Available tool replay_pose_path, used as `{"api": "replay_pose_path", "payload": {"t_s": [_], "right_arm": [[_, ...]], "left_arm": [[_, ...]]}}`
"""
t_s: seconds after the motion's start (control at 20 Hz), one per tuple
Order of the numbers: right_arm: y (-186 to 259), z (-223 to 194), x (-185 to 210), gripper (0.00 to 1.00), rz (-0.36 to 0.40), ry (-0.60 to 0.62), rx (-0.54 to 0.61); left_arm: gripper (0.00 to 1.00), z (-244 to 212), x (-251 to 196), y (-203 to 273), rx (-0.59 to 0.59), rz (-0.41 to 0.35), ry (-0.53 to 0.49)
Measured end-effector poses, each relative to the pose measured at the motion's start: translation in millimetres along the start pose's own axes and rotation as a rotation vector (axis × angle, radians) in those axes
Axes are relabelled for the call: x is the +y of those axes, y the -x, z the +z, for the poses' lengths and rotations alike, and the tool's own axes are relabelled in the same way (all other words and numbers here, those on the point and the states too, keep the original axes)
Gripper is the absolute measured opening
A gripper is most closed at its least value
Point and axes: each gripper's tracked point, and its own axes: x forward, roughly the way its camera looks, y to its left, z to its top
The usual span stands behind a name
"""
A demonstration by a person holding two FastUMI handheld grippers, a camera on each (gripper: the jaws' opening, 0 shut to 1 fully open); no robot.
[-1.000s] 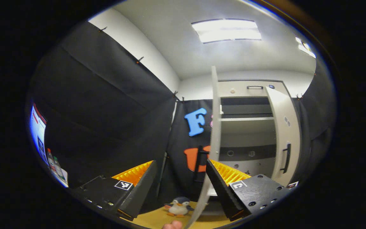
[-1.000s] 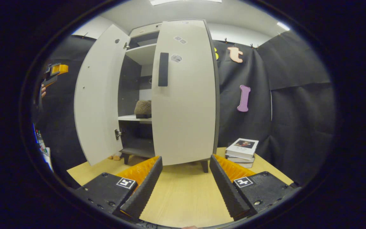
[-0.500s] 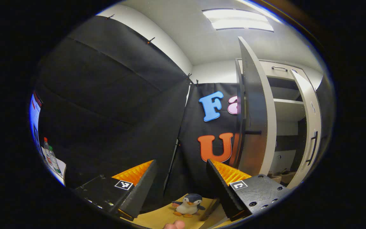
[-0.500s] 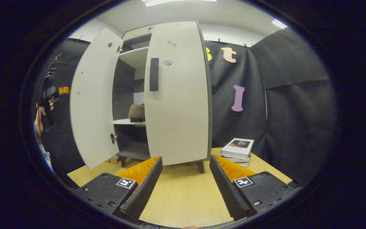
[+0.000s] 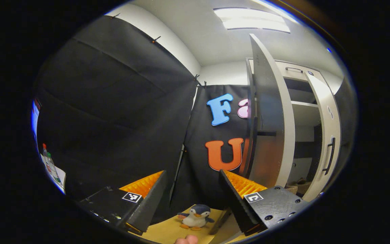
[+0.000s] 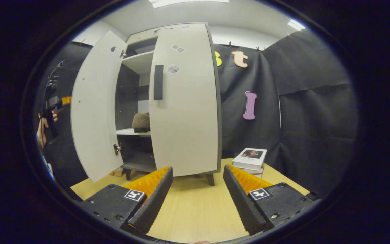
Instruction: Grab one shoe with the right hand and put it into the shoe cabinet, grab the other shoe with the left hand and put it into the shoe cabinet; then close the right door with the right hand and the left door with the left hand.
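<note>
The white shoe cabinet [image 6: 181, 112] stands on the wooden table. Its left door [image 6: 93, 108] hangs open; its right door [image 6: 185, 101] covers the right half, shut or nearly so. A brown fuzzy shoe [image 6: 141, 122] rests on the middle shelf. My right gripper [image 6: 197, 173] is open and empty in front of the right door. A hand holds my left gripper [image 6: 54, 101] out beyond the open left door. In the left gripper view, that gripper [image 5: 192, 179] is open and empty, facing the left door's outer face [image 5: 269, 115]. A brownish shape [image 5: 298, 185] lies low in the opening.
A stack of books [image 6: 251, 160] lies on the table right of the cabinet. A penguin toy [image 5: 196, 217] sits on the table left of the cabinet, near the cloth wall. Two bottles [image 5: 47, 161] stand far left. Bare tabletop [image 6: 195, 210] lies before the right door.
My left gripper has swung round from the left door's edge to its outer side. The right gripper has drawn back slightly; the cabinet sits a little farther left in its view.
</note>
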Motion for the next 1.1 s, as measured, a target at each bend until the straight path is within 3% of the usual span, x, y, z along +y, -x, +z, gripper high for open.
{"api": "replay_pose_path", "payload": {"t_s": [0.15,0.2,0.35,0.45,0.5,0.55,0.65,0.9,1.05,1.1], "right_arm": [[-1.1,-3.4,8.3,0.97,0.022,-0.004,0.003],[-1.0,-3.3,10.0,0.97,0.026,-0.010,0.003],[-2.2,-0.5,13.6,0.94,0.030,-0.021,-0.004],[-3.0,1.3,11.1,0.98,0.025,-0.012,-0.010],[-3.4,1.9,9.9,0.97,0.020,-0.006,-0.011],[-2.6,2.3,8.3,0.98,0.013,-0.003,-0.010],[-0.7,3.0,5.3,0.97,0.001,-0.010,-0.006],[4.3,3.5,-9.9,0.98,-0.039,-0.011,-0.002],[10.3,1.9,-20.9,0.98,-0.068,0.003,0.005],[11.6,4.0,-25.4,0.98,-0.080,0.014,0.002]], "left_arm": [[0.94,-5.9,-10.8,5.6,0.036,-0.022,0.058],[0.99,-5.5,-14.8,7.0,0.033,-0.024,0.066],[0.94,-5.7,-34.8,16.8,0.043,-0.041,0.076],[0.94,-9.5,-50.1,22.2,0.055,-0.073,0.089],[0.99,-10.0,-58.4,24.4,0.058,-0.092,0.094],[0.94,-11.1,-67.7,27.8,0.061,-0.113,0.095],[0.99,-14.2,-90.2,33.7,0.064,-0.161,0.091],[0.94,-19.7,-161.1,34.8,0.076,-0.309,0.136],[0.99,-18.6,-177.6,29.0,0.038,-0.314,0.103],[0.95,-20.5,-183.8,29.4,0.043,-0.322,0.099]]}}
